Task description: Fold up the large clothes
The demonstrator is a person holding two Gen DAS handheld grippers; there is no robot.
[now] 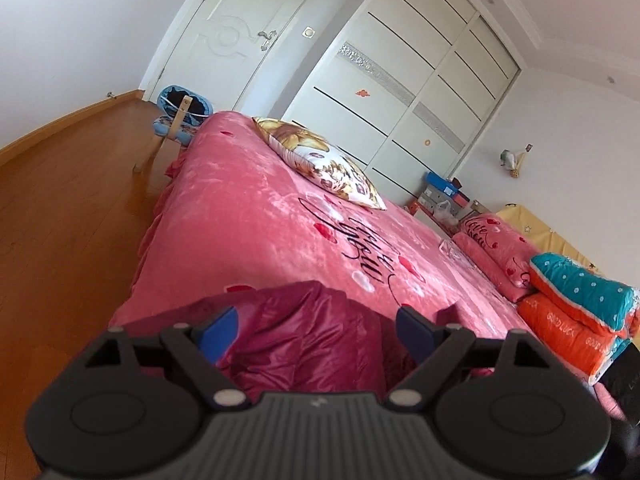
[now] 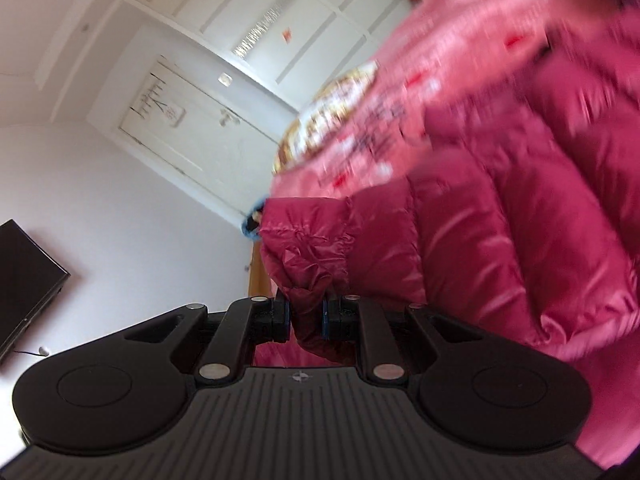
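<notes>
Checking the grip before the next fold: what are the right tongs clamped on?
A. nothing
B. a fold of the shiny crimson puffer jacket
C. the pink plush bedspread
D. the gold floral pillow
B: the right tongs pinch a fold of the shiny crimson puffer jacket between nearly closed pads.

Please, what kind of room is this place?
Most likely a home bedroom: a bed with a pink blanket, a patterned pillow on it, and a white sliding wardrobe beside it.

Daylit bedroom w/ white walls: pink plush bedspread (image 1: 248,216) on bed, floral pillow (image 1: 324,164) atop. Orange wood floor (image 1: 68,208) at left, white door (image 1: 236,36) beside sliding wardrobe (image 1: 404,92). Wall-mounted TV (image 2: 24,280) in right-wrist view.
</notes>
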